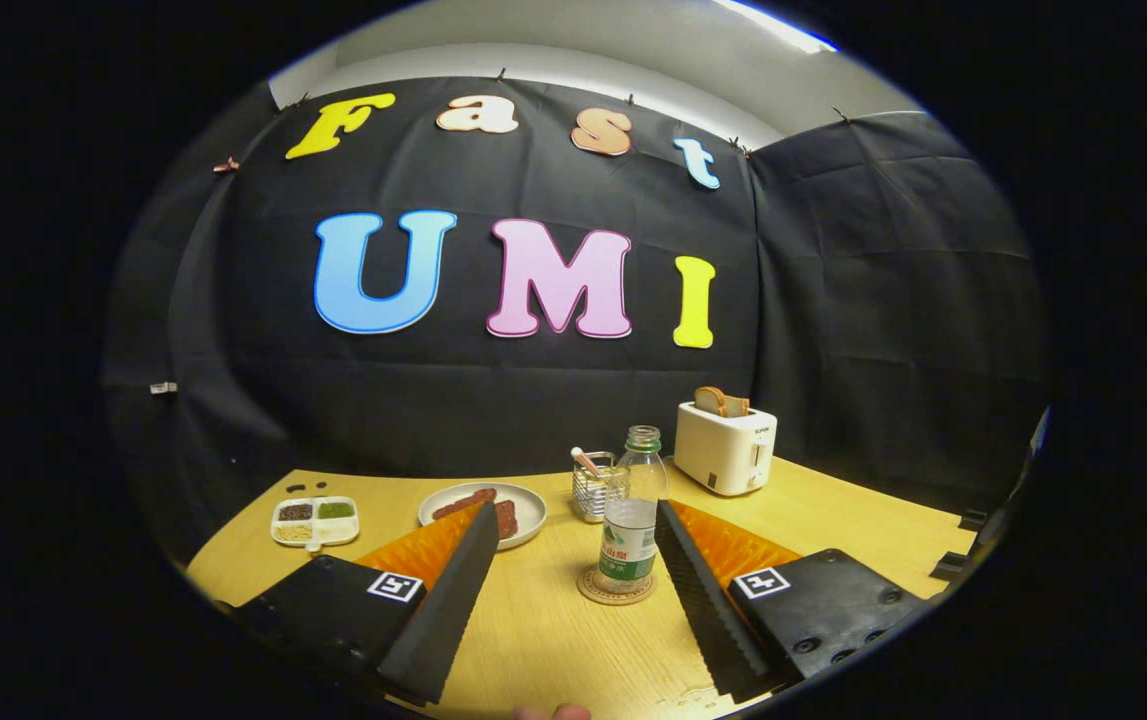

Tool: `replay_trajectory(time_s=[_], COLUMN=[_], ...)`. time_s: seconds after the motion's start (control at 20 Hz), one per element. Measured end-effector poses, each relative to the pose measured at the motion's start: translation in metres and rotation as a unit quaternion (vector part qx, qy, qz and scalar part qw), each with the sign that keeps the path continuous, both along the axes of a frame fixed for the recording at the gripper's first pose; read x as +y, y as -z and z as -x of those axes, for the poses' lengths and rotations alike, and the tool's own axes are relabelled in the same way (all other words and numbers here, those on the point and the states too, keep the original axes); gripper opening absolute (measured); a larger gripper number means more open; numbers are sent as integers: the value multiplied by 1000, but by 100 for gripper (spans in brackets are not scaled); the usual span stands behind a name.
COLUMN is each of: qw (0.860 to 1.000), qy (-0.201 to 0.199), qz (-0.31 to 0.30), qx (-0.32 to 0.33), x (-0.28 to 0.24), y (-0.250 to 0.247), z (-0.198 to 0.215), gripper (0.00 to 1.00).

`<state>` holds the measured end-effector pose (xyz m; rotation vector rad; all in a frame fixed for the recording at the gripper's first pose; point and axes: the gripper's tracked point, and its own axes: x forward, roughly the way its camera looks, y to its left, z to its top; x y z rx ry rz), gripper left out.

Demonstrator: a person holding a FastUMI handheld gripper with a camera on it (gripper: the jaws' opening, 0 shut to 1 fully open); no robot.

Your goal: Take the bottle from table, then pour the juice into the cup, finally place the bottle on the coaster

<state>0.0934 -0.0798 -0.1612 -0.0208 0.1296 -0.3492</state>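
A clear plastic bottle (631, 510) with a green label and no cap stands upright on a round cork coaster (615, 590) on the wooden table (553, 640). It stands between my two fingers, closer to the right one, at about the level of the tips. My gripper (578, 510) is open wide and neither finger touches the bottle. The liquid level inside the bottle is hard to tell.
Behind the bottle stands a small wire basket (593, 485) holding a utensil. A white plate (483, 510) with reddish food lies beyond the left finger, and a white divided dish (315, 521) sits further left. A white toaster (726, 445) with bread stands at the back right.
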Motion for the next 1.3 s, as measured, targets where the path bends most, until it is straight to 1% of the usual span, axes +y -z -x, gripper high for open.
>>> replay_trajectory(time_s=[0.2, 0.5, 0.85, 1.0, 1.3], qw=[999, 995, 988, 986, 982], qy=[-35, -89, -147, -163, -179], qz=[-20, -32, -34, -38, -54], qx=[-11, -22, -22, -23, -22], x=[17, 18, 12, 10, 6], y=[-31, -72, -96, -102, -105], z=[15, 34, 47, 51, 58], gripper=[96, 96, 96, 96, 97])
